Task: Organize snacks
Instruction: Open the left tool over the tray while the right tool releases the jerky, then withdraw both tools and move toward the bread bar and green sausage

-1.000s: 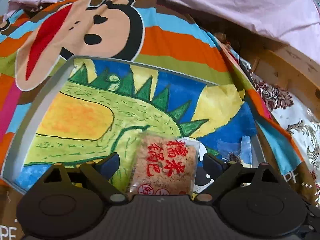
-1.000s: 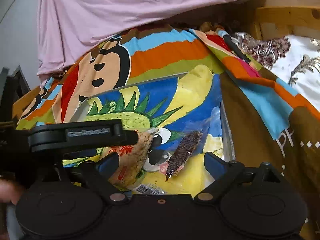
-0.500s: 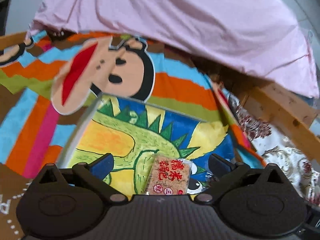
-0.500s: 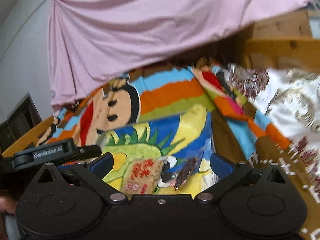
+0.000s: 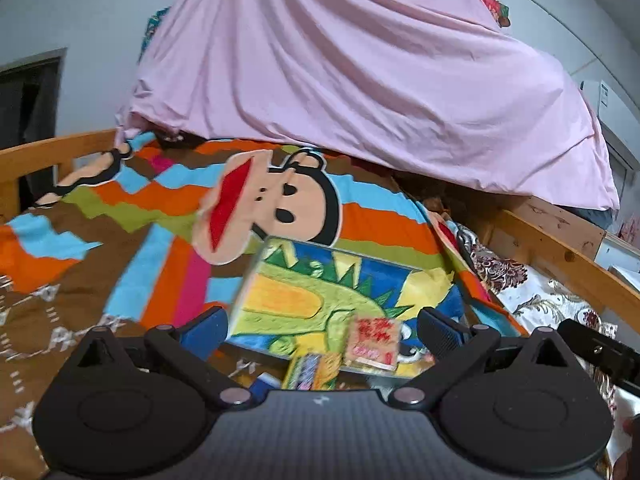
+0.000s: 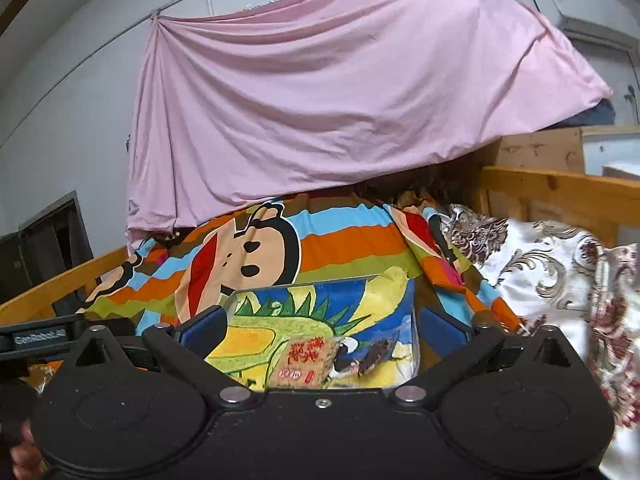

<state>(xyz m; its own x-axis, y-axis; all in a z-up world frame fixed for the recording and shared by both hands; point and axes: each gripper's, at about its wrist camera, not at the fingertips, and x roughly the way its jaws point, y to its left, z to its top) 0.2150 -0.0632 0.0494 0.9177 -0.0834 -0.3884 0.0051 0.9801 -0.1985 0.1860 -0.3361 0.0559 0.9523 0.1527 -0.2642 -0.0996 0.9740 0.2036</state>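
Both the left gripper [image 5: 320, 326] and right gripper [image 6: 322, 326] hung wide and empty above the tray [image 6: 412, 320], the rice-cracker packet [image 6: 306, 362] lying low between the right fingers, so the next grasp probably called for descending squarely over a remaining snack.

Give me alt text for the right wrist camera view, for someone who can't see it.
The open right claw hangs empty above a dinosaur-print tray holding a rice cracker packet and a dark snack bar. The tray sits on a striped monkey blanket, with a pink sheet draped behind.
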